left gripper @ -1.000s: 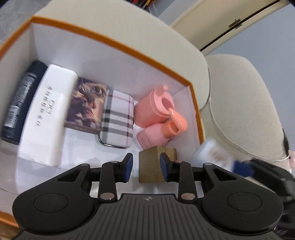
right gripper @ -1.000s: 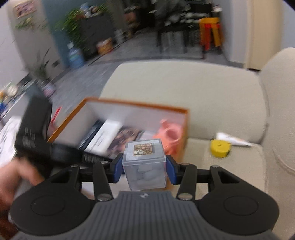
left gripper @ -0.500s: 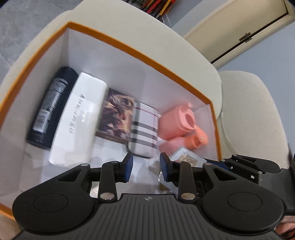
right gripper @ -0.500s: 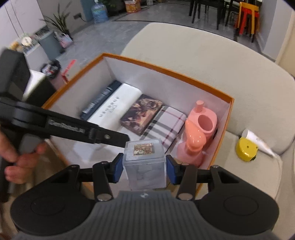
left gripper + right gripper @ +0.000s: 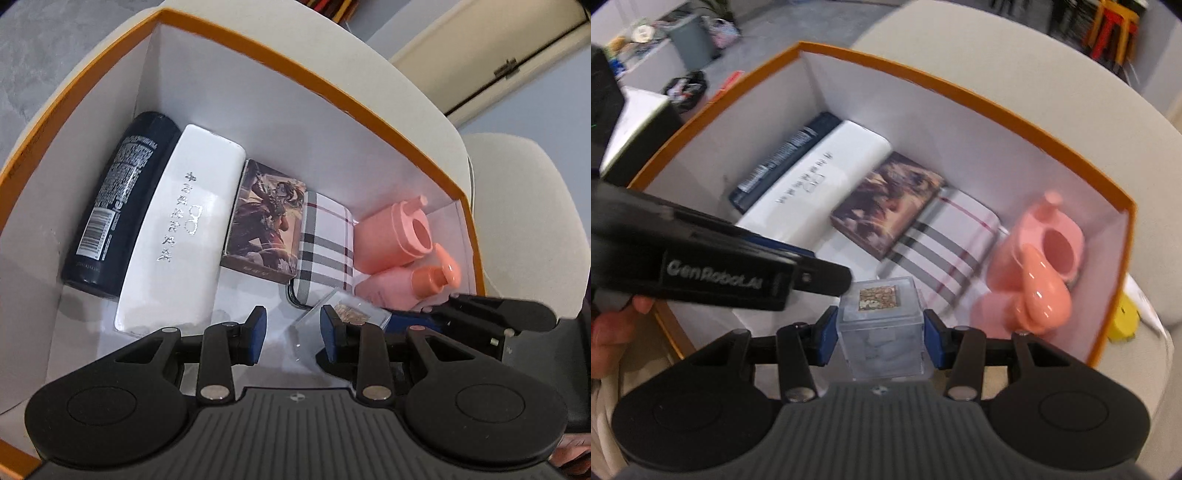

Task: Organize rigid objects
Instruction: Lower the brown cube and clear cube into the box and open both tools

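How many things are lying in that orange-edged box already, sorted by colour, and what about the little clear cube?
Dark navy: 1, the can
White: 1, the long case
Picture-printed: 1, the card box
Plaid: 1, the case
Pink: 2, the cup and pump bottle
Clear: 1, the cube, held in the right claw
Total: 7

Cream sofa (image 5: 1015,85) carries the load; seat cushion visible at the right edge of the right wrist frame. Directly on it: an orange-rimmed box (image 5: 960,86) with white inner walls, filling the frame centre, and a yellow object (image 5: 1123,321) with a white item (image 5: 1145,299), both just beside the box's right wall.
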The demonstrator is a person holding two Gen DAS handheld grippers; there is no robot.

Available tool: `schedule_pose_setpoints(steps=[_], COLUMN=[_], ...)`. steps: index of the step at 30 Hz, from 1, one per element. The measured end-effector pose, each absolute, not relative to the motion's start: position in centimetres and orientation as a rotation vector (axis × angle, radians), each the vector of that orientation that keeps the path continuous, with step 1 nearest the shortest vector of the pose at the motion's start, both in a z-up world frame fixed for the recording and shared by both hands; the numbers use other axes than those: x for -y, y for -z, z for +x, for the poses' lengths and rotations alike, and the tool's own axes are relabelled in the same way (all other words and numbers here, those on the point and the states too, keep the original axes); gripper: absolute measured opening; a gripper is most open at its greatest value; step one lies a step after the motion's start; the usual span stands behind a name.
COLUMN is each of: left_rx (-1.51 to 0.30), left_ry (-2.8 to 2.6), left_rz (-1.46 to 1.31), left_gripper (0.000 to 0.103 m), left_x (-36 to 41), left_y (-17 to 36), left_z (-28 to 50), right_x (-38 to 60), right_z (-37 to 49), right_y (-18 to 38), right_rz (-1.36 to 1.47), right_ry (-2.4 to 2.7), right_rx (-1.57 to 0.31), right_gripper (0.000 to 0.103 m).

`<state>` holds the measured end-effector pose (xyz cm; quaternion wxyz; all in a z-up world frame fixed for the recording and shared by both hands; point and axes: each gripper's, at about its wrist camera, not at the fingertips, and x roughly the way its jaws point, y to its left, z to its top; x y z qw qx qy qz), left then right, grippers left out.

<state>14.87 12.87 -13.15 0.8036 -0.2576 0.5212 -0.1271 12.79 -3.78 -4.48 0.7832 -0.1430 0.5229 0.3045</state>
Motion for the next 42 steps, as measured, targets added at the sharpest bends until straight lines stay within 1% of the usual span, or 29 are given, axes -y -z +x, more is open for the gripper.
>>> schedule_pose_setpoints(steps=[2,5,9,11,18,20,22,27,30,32,34,36,37,42], left_rx=[-1.122,-1.123,-1.125,-1.126,-1.128,-1.128,-1.127,-1.129,-1.128,-1.127,-1.126,-1.125,-1.124,-1.127], left_ry=[0.277,0.279,0.279,0.278,0.274,0.275,0.276,0.281,0.283,0.284,0.288,0.29,0.291,0.294], left_rz=[-0.567,-0.564,-0.57,-0.567,-0.562,-0.563,-0.563,-0.561,-0.559,-0.562,-0.562,-0.562,-0.563,-0.568], left_gripper=[0.035,0.035,0.035,0.035,0.035,0.035,0.035,0.035,0.035,0.035,0.035,0.035,0.035,0.035], left_x=[-13.1,-13.0,-13.1,-13.1,-13.0,-13.0,-13.0,-13.0,-13.0,-12.9,-13.0,-12.9,-13.0,-13.0], left_y=[13.4,13.4,13.5,13.6,13.6,13.6,13.6,13.7,13.7,13.7,13.7,13.7,13.7,13.8], left_z=[15.0,15.0,14.9,14.9,14.8,14.8,14.8,14.7,14.7,14.7,14.7,14.7,14.6,14.6], right_x=[3.6,3.4,3.8,3.9,3.9,3.7,3.3,2.8,2.9,3.4,3.7,3.8,3.8,3.2], right_z=[13.0,13.1,12.8,12.6,12.1,12.1,12.0,11.9,12.4,12.9,12.8,12.3,11.9,11.2], right_y=[4.9,5.7,5.3,5.1,4.2,4.4,4.7,4.9,4.9,4.6,3.9,3.1,2.8,3.2], right_rz=[-0.308,-0.355,-0.34,-0.35,-0.372,-0.374,-0.397,-0.469,-0.488,-0.436,-0.409,-0.394,-0.402,-0.512], right_ry=[-0.666,-0.634,-0.634,-0.625,-0.611,-0.612,-0.599,-0.557,-0.528,-0.526,-0.538,-0.603,-0.629,-0.713], right_rx=[-1.132,-1.187,-1.198,-1.196,-1.196,-1.2,-1.185,-1.115,-1.097,-1.118,-1.107,-1.103,-1.112,-1.157], right_gripper=[0.048,0.049,0.049,0.052,0.052,0.047,0.045,0.046,0.042,0.032,0.032,0.036,0.038,0.039])
